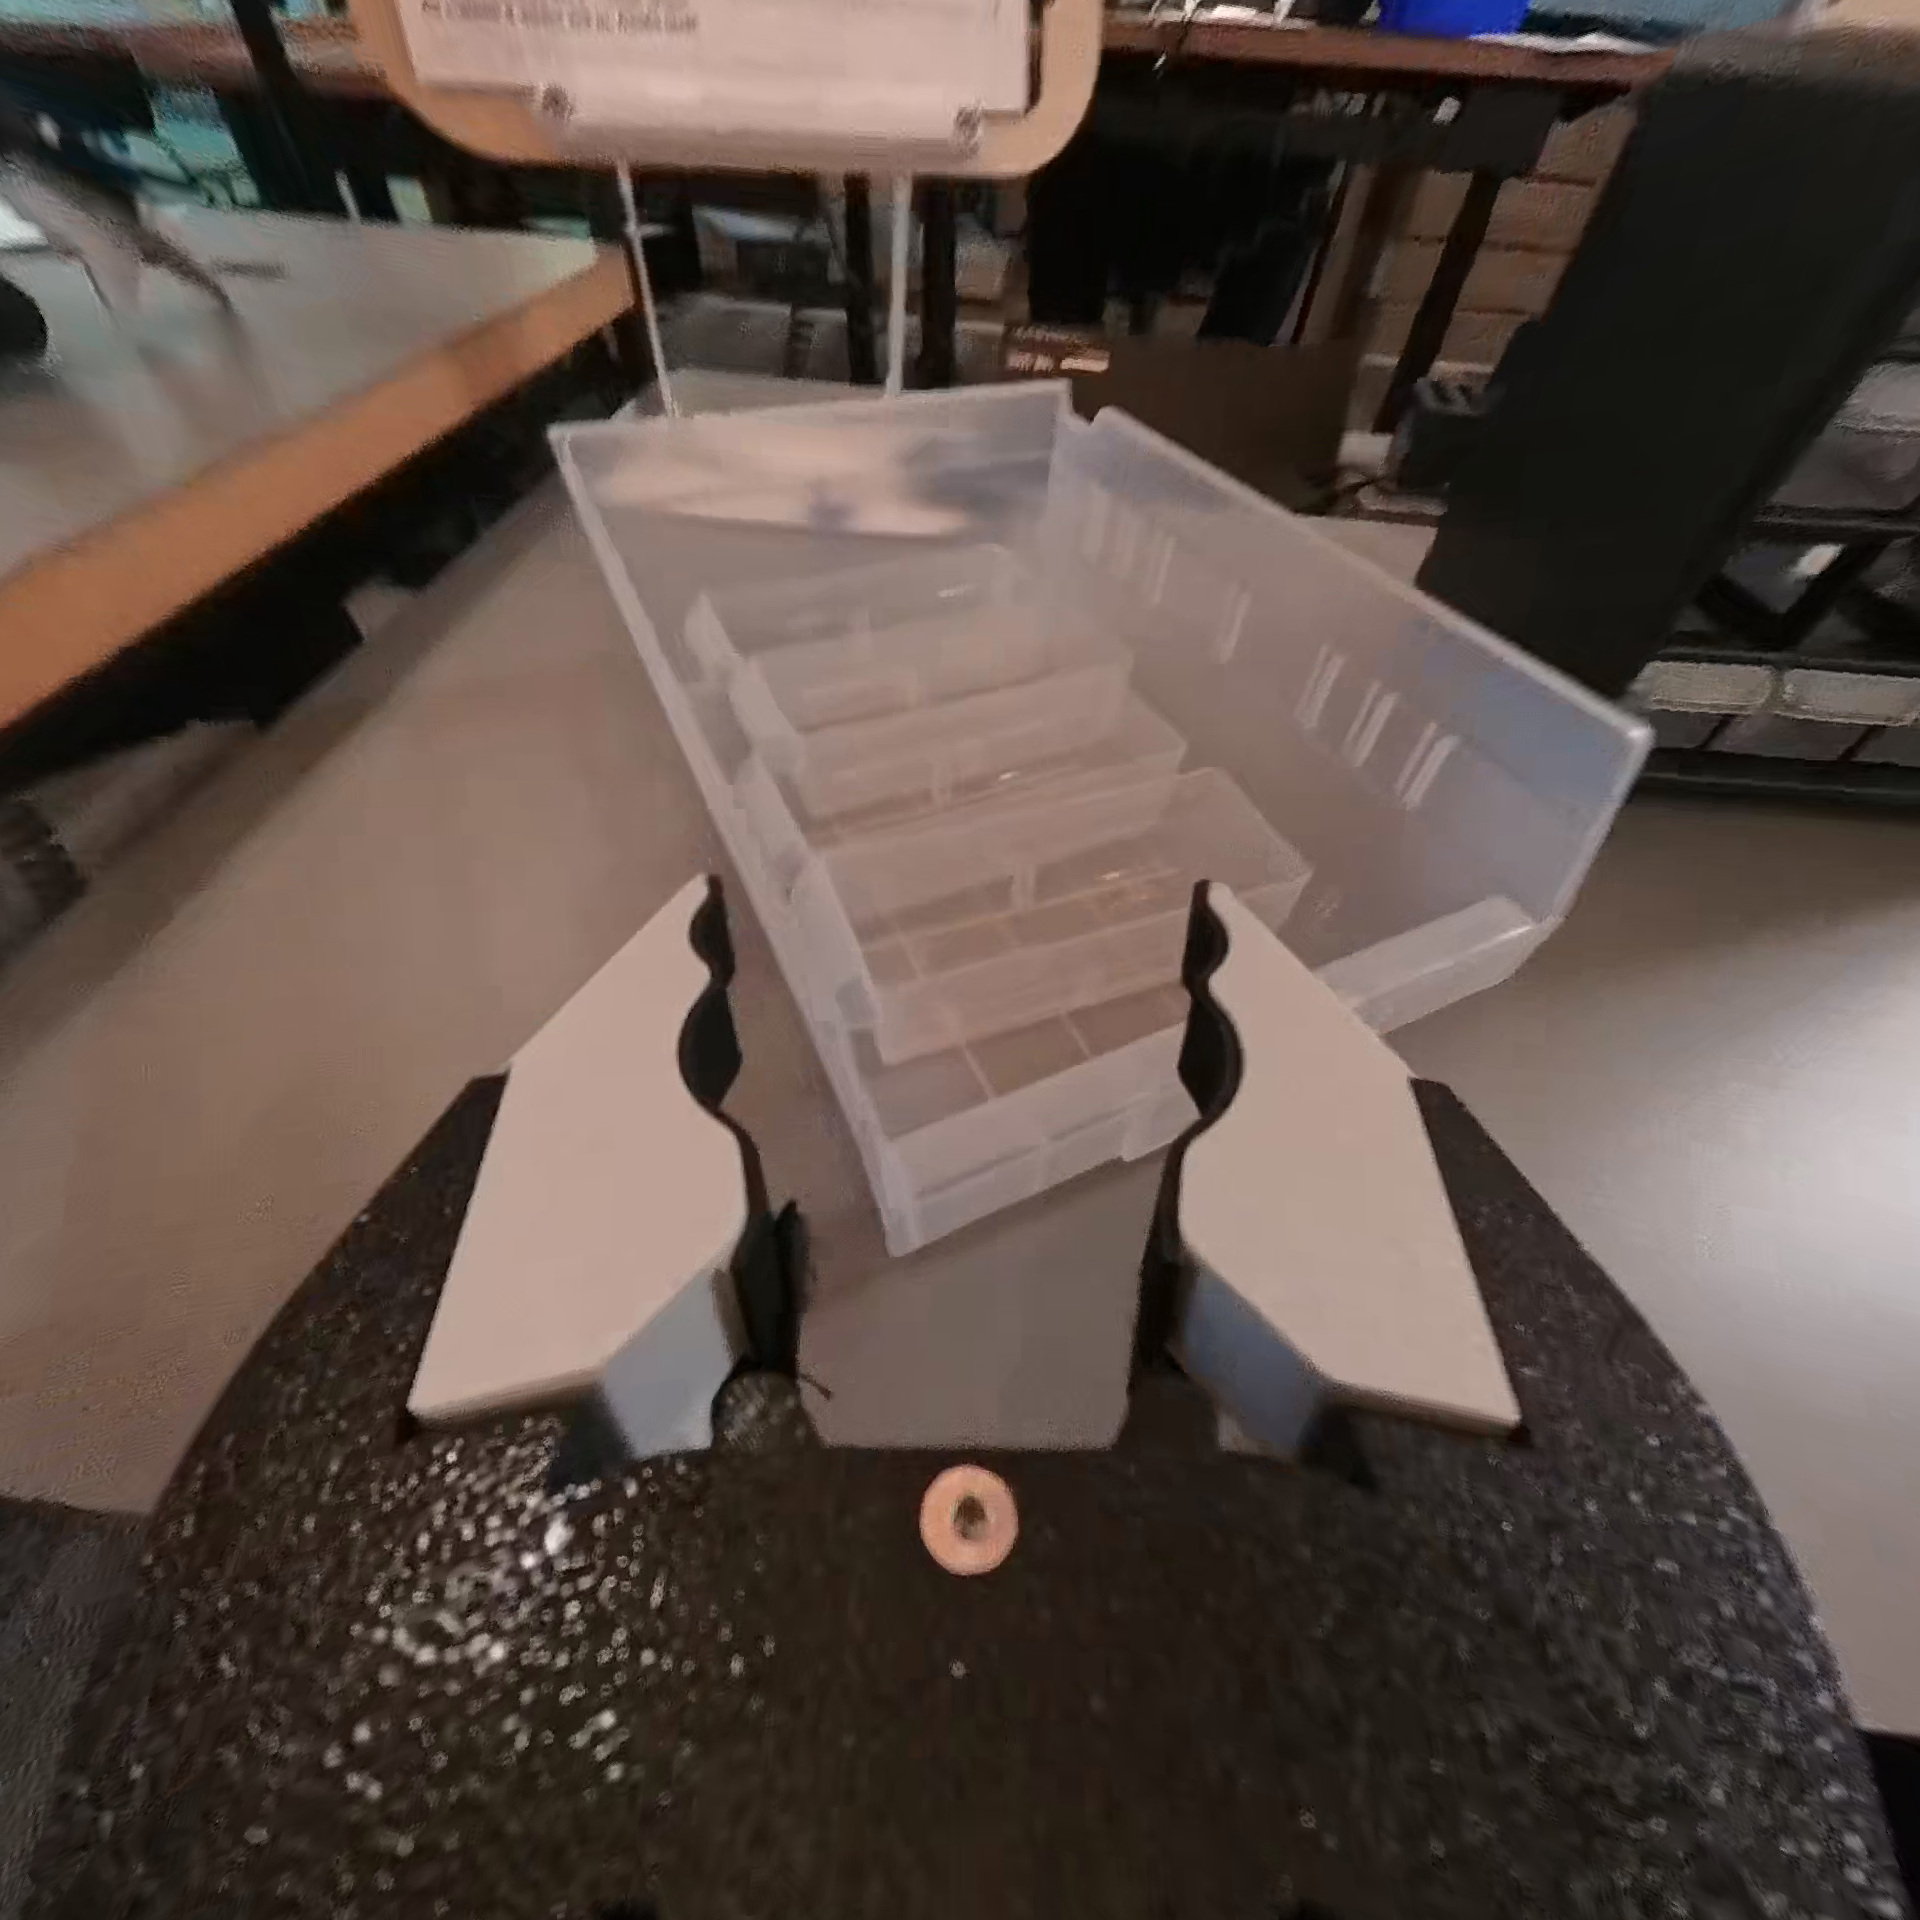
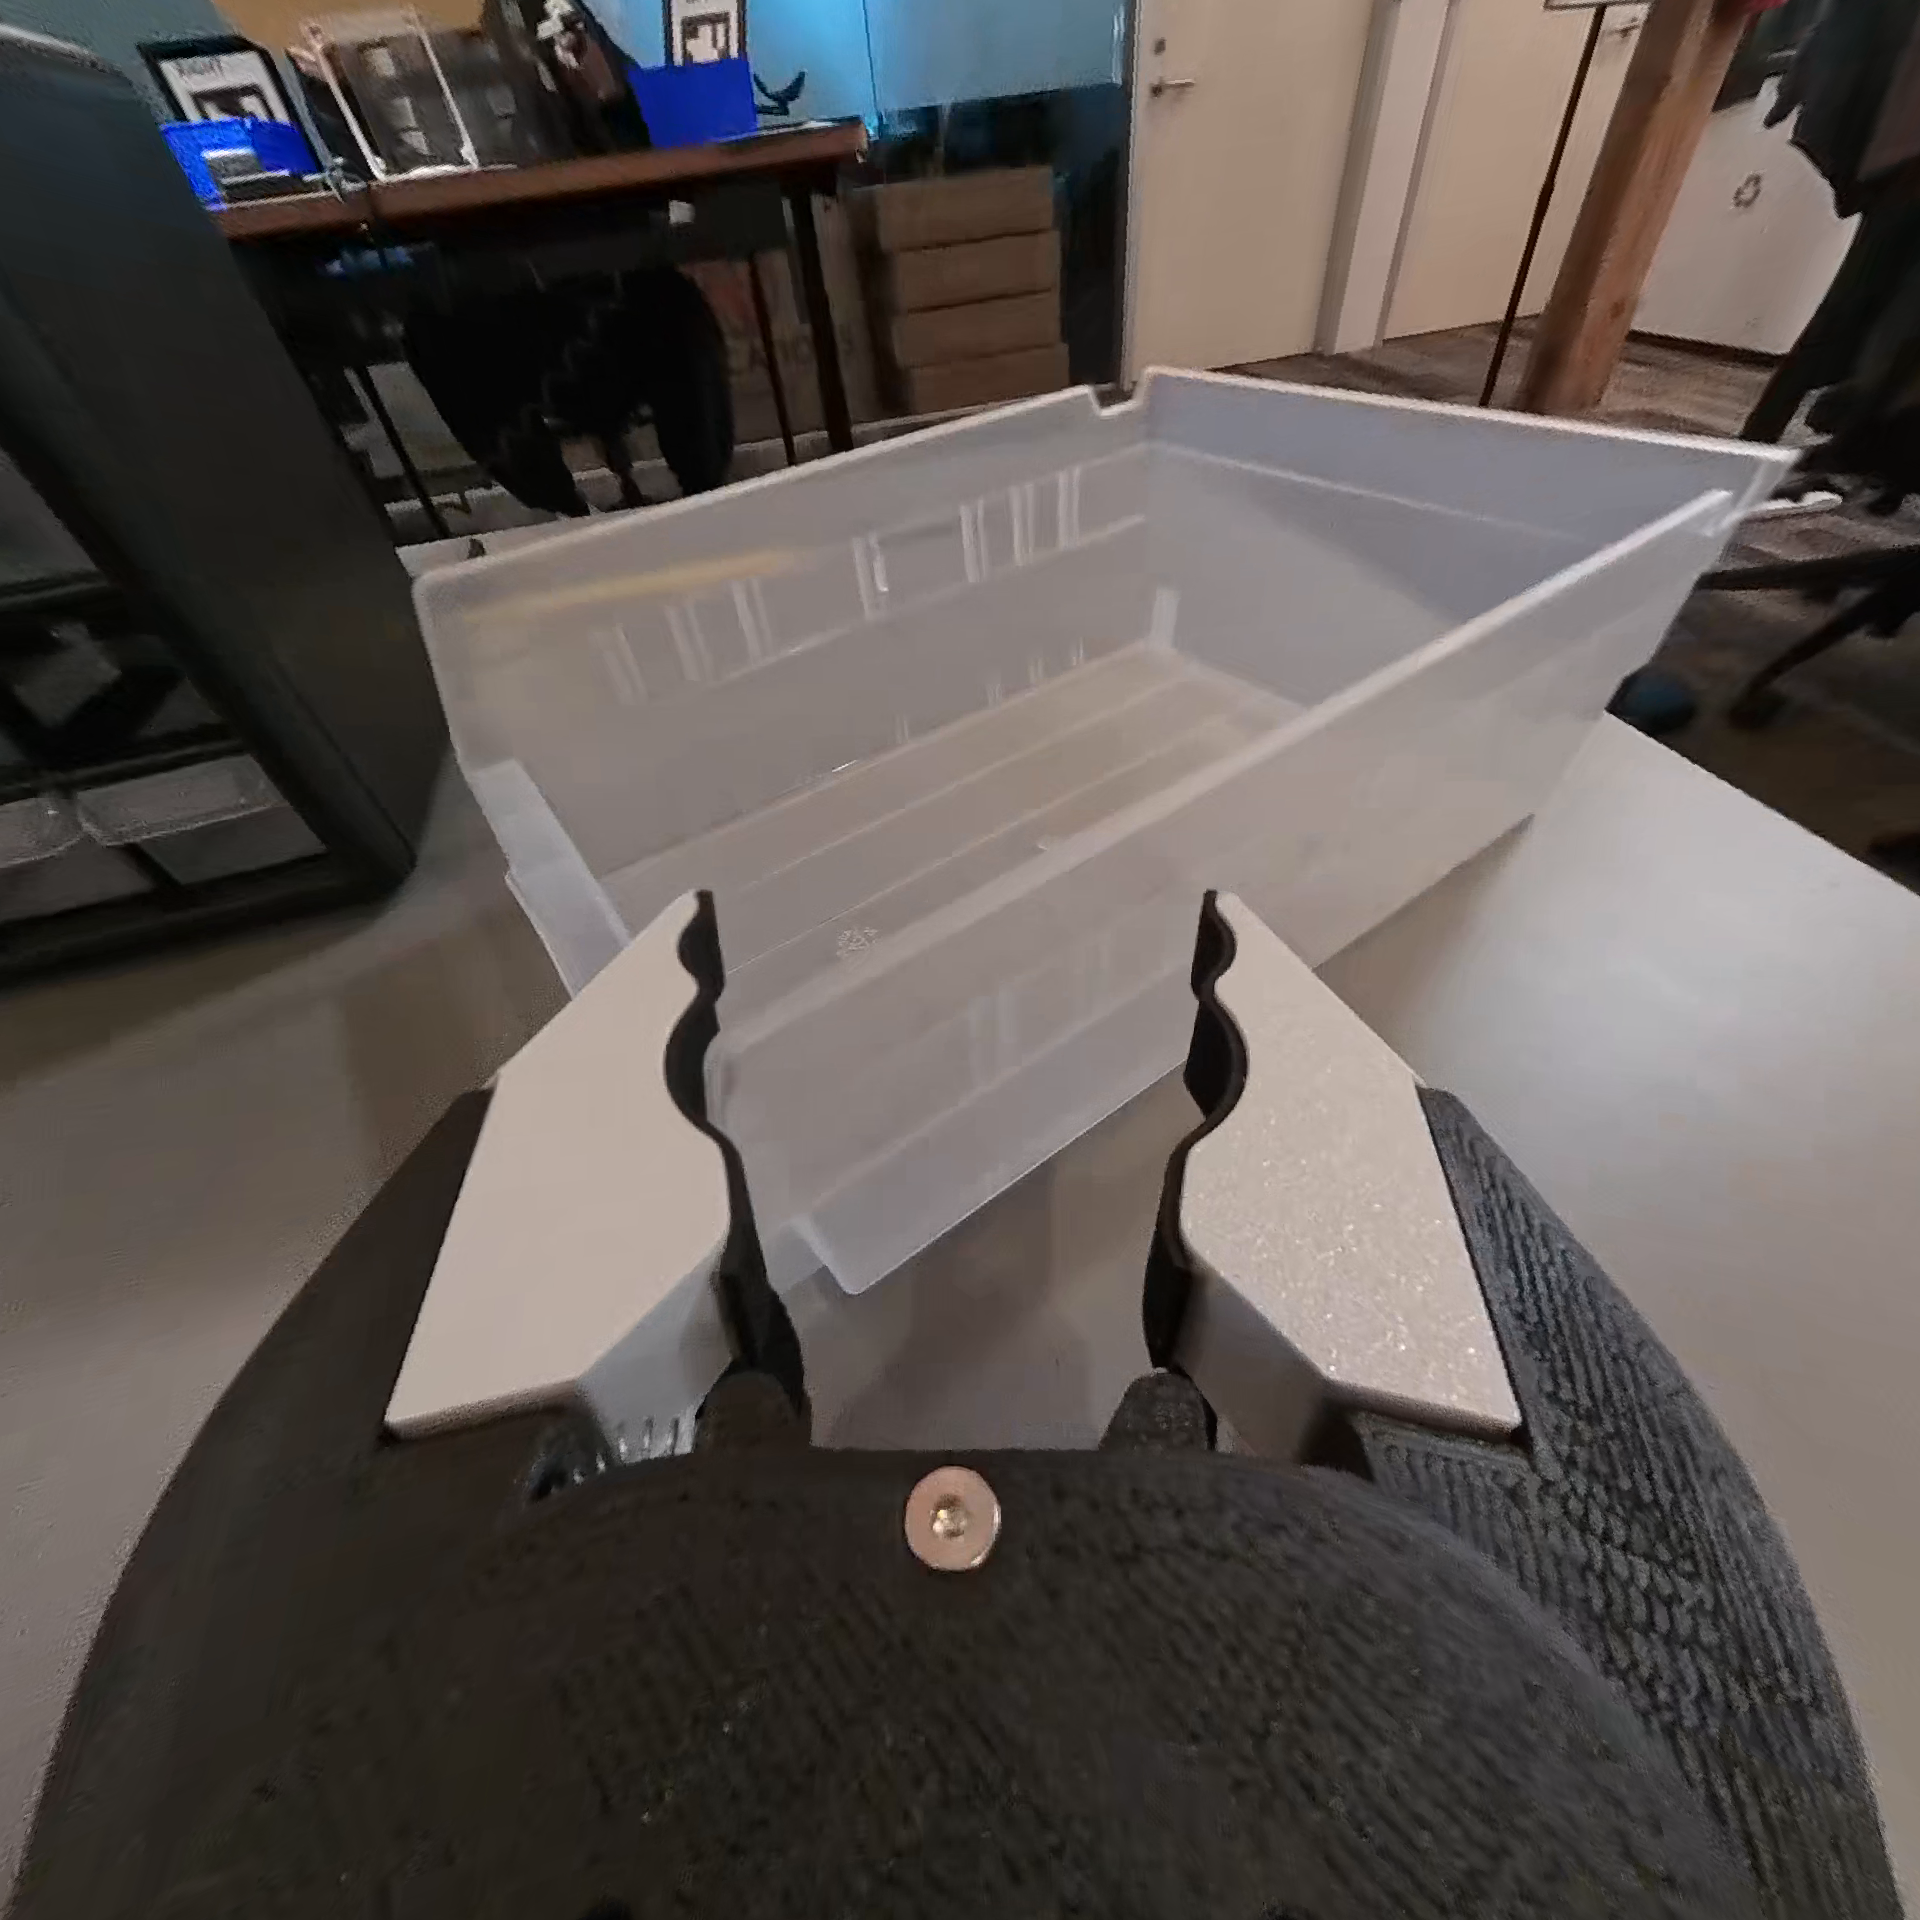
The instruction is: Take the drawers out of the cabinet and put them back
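Workshop room, grey desk (image 2: 1662, 1039). Two clear drawers out of dark cabinet (image 2: 208, 468), side by side on desk: wide drawer (image 2: 1039, 675), narrow drawer (image 1: 935, 831) stacked with small trays, likely parked for reinsertion. Left gripper (image 1: 961, 1039) and right gripper (image 2: 956, 1039) fingers spread wide, gripping nothing.

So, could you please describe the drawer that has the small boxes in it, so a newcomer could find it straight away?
Start at the grey table, right of the black cabinet. Two clear plastic drawers lie there side by side, touching. The one meant is the narrow drawer in front of the left claw: it holds small clear boxes, while the wide drawer holds nothing.
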`<state>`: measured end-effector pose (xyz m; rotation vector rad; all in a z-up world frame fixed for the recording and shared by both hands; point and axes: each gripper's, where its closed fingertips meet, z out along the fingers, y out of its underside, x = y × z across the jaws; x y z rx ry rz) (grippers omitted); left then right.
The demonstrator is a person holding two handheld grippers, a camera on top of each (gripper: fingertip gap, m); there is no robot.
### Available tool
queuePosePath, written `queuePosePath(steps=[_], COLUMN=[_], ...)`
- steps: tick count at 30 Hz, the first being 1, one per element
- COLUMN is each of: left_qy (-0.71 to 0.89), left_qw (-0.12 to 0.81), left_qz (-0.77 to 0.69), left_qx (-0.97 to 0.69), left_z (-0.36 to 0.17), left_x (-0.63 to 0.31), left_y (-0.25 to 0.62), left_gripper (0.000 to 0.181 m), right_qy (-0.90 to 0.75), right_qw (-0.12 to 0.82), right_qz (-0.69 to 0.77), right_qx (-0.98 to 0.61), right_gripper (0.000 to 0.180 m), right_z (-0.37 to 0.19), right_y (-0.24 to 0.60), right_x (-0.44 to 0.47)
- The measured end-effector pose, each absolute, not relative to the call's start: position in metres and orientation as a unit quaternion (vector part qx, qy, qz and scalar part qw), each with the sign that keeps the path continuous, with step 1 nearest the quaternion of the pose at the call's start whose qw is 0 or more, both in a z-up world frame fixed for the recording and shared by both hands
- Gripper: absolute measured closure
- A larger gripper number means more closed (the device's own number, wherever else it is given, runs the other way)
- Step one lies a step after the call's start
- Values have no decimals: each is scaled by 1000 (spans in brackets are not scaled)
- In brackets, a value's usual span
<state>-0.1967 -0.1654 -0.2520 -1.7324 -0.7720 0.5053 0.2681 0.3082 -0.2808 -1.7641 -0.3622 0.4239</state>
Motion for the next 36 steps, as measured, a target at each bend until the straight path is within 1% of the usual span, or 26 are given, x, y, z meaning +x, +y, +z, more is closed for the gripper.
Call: queuePosePath(steps=[1, 4, 5, 7, 9, 10, 11, 13, 14, 16, 18, 19, 20, 21, 22, 24, 26, 28, 29, 31, 32, 34, 36], left_qy=[-337, -349, -353, -360, -368, -365, -367, -364, -361, -354, -348, -343, -341, -343, -348, -357, -358, -305, -264, -182, -137, -48, 0], left_qw=[547, 540, 537, 524, 509, 511, 516, 522, 520, 509, 484, 471, 460, 453, 449, 445, 453, 498, 535, 590, 593, 543, 455], left_qz=[215, 221, 229, 248, 256, 244, 225, 195, 193, 220, 270, 294, 311, 323, 330, 336, 320, 302, 288, 256, 238, 205, 183], left_qx=[-736, -734, -731, -731, -735, -739, -740, -746, -750, -753, -756, -757, -758, -757, -754, -750, -751, -754, -749, -744, -756, -813, -871], left_z=[-258, -266, -267, -271, -276, -278, -279, -282, -282, -280, -278, -277, -277, -277, -277, -277, -271, -248, -231, -198, -191, -198, -218], left_x=[-201, -209, -212, -220, -228, -229, -229, -229, -231, -240, -256, -264, -273, -282, -292, -309, -317, -307, -295, -269, -255, -234, -229], left_y=[-169, -180, -185, -195, -205, -204, -203, -201, -202, -210, -223, -229, -234, -239, -244, -252, -255, -249, -241, -222, -210, -189, -178], left_gripper=[97, 113, 115, 117, 116, 113, 113, 120, 126, 153, 172, 176, 176, 174, 172, 168, 169, 159, 161, 152, 150, 144, 142], right_qy=[-151, -132, -127, -121, -127, -133, -142, -167, -183, -212, -230, -227, -225, -219, -207, -175, -155, -162, -176, -191, -187, -178, -196], right_qw=[601, 594, 591, 584, 569, 561, 554, 539, 530, 517, 504, 497, 494, 503, 530, 604, 668, 722, 742, 782, 809, 849, 853], right_qz=[184, 185, 186, 192, 194, 193, 194, 193, 190, 175, 180, 186, 188, 184, 172, 135, 109, 120, 132, 157, 179, 244, 304], right_qx=[-763, -772, -775, -780, -789, -794, -797, -803, -806, -811, -813, -817, -818, -815, -804, -766, -720, -662, -633, -572, -527, -434, -377], right_gripper=[94, 116, 122, 135, 144, 149, 152, 160, 165, 176, 176, 176, 172, 163, 161, 152, 145, 138, 138, 138, 141, 145, 143], right_z=[-281, -281, -281, -281, -283, -284, -284, -285, -285, -286, -286, -286, -284, -277, -262, -220, -176, -132, -112, -77, -60, -37, -41], right_y=[310, 314, 315, 319, 326, 330, 335, 347, 354, 371, 388, 395, 400, 403, 405, 400, 385, 363, 350, 323, 305, 263, 229], right_x=[270, 286, 294, 310, 324, 331, 337, 346, 350, 357, 356, 354, 352, 353, 356, 365, 366, 345, 327, 288, 269, 231, 187])
